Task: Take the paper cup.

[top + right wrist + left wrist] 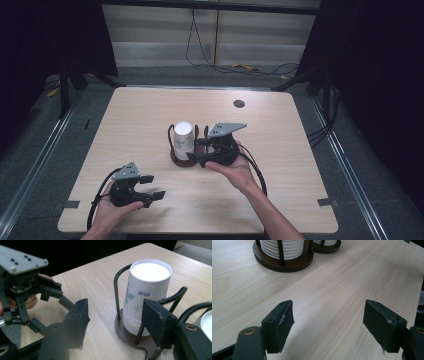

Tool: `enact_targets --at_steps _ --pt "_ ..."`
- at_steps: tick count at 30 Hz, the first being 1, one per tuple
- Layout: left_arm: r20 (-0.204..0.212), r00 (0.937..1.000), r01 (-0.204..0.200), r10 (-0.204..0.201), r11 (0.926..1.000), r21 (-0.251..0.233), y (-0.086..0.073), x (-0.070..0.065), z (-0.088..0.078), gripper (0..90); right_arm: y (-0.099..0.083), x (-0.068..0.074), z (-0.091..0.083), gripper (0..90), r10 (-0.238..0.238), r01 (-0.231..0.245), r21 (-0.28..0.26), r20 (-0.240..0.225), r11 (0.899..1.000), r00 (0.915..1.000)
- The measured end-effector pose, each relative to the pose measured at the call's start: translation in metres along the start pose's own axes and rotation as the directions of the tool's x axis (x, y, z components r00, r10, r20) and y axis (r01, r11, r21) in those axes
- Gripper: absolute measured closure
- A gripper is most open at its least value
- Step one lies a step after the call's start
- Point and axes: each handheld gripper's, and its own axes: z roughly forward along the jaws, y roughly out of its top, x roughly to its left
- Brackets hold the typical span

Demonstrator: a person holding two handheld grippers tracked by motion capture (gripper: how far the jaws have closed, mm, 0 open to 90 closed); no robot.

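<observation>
— What is the right gripper doing?

— It is hovering at the right side of the holder, near the middle of the table. Its jaws are standing apart and pressing on nothing.

— And where are the cups sitting?

— They are standing upside down as one stack on the holder's dark round base. In the right gripper view the stack is rising just beyond the jaws, a little off the gap between them.

— Is anything getting in the way?

— Black wire rods are standing around the stack. One is arching up its far side, and another is slanting down behind the pad on that view's right, so it is lying between that jaw and the cups. A second stack is sitting on the adjoining base, at that view's right edge.

— What about the left gripper?

— It is resting in the hand near the table's near left corner, well apart from the holder. Its jaws are gaping over bare wood, gripping nothing. Its own view is looking across the table at the foot of the holder, with open tabletop in between.

— Anything else around?

— A dark round hole is showing towards the far right of the table, tape marks are sticking to the near corners, and cables are trailing over the floor beyond the far edge.
</observation>
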Motion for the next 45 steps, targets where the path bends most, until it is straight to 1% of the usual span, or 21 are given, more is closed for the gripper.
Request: enact_targets --at_steps 3,4,8,14,16,17,18,20,22,23,25,28,30,31,33,36,39,41,42,44,45 --pt "0.002 1.0 -0.005 0.005 0.9999 0.011 0.0 0.0 0.001 24.2 0.008 -0.003 0.003 37.6 -0.008 0.008 0.006 0.002 1.0 1.0" --pt "0.003 1.0 -0.005 0.005 0.9999 0.01 0.0 0.0 0.001 24.2 0.01 -0.004 0.004 37.6 -0.011 0.011 0.003 -0.01 1.0 0.9999" --pt "0.003 1.0 -0.005 0.005 0.9999 0.009 0.0 0.0 0.001 24.0 0.021 -0.007 0.008 37.3 -0.012 0.012 0.011 0.003 1.0 0.9999" --pt "0.004 0.9999 -0.013 0.013 0.9999 0.007 0.0 0.0 0.0 22.8 0.042 -0.015 0.015 36.9 -0.035 0.033 0.055 0.044 0.998 0.9984" --pt "0.0 0.9999 -0.012 0.012 0.9999 0.005 0.0 0.0 0.0 22.8 0.047 -0.019 0.018 36.1 -0.022 0.019 0.08 0.044 0.997 0.9988" --pt "0.002 0.9999 -0.014 0.014 0.9999 0.006 0.0 0.0 0.0 22.8 0.049 -0.021 0.019 36.1 -0.016 0.012 0.082 0.044 0.997 0.9989" --pt "0.002 0.9999 -0.014 0.014 0.9999 0.005 0.0 0.0 0.0 22.8 0.051 -0.023 0.02 36.2 -0.004 0.0 0.089 0.041 0.996 0.9991" --pt "0.001 0.9999 -0.013 0.013 0.9999 0.007 0.0 0.0 0.0 22.8 0.054 -0.023 0.025 35.6 -0.021 0.014 0.115 0.062 0.993 0.9978" --pt "0.002 0.9999 -0.014 0.014 0.9999 0.009 0.0 0.0 0.0 22.8 0.056 -0.025 0.029 35.7 -0.018 0.009 0.128 0.064 0.992 0.9978" --pt "0.002 0.9999 -0.013 0.013 0.9999 0.008 0.0 0.0 0.0 22.8 0.057 -0.026 0.031 35.4 -0.021 0.01 0.141 0.076 0.99 0.9969" --pt "0.001 0.9999 -0.013 0.013 0.9999 0.008 0.0 0.0 0.0 22.8 0.059 -0.029 0.035 34.9 -0.007 -0.003 0.151 0.066 0.989 0.9978" --pt "-0.001 0.9999 -0.013 0.013 0.9999 0.006 0.0 0.001 0.0 22.8 0.062 -0.029 0.041 33.4 -0.016 0.001 0.177 0.08 0.984 0.9967" --pt "0.001 0.9999 -0.01 0.01 0.9999 0.007 0.0 0.001 0.0 22.8 0.064 -0.03 0.044 33.3 -0.015 0.0 0.176 0.083 0.984 0.9965" --pt "0.001 1.0 -0.01 0.01 0.9999 0.006 0.0 0.001 0.0 22.8 0.065 -0.031 0.046 32.3 -0.018 0.001 0.186 0.089 0.983 0.9959" --pt "0.001 0.9999 -0.013 0.013 0.9999 0.007 0.0 0.001 0.0 22.8 0.066 -0.033 0.05 31.1 -0.012 -0.007 0.21 0.084 0.978 0.9964" --pt "0.002 0.9999 -0.014 0.014 0.9999 0.006 0.0 0.001 0.0 22.8 0.068 -0.035 0.054 29.6 -0.01 -0.011 0.222 0.09 0.975 0.9959" --pt "0.001 0.9999 -0.012 0.012 0.9999 0.005 0.0 0.001 0.0 22.8 0.071 -0.035 0.059 28.7 -0.027 0.003 0.253 0.093 0.967 0.9953" --pt "0.003 0.9999 -0.015 0.015 0.9999 0.008 0.0 0.001 0.0 22.8 0.071 -0.036 0.062 28.7 -0.029 -0.001 0.264 0.108 0.965 0.9937" --pt "0.003 0.9999 -0.015 0.015 0.9999 0.008 0.0 0.001 0.0 22.8 0.071 -0.036 0.062 28.7 -0.029 -0.001 0.264 0.108 0.965 0.9937" --pt "0.005 0.9999 -0.015 0.015 0.9998 0.01 0.0 0.001 0.0 22.8 0.07 -0.039 0.067 28.7 -0.026 -0.003 0.291 0.097 0.957 0.9949" --pt "0.007 0.9999 -0.014 0.014 0.9999 0.01 0.0 0.001 0.0 22.8 0.07 -0.04 0.068 28.7 -0.027 -0.002 0.294 0.094 0.956 0.9952"
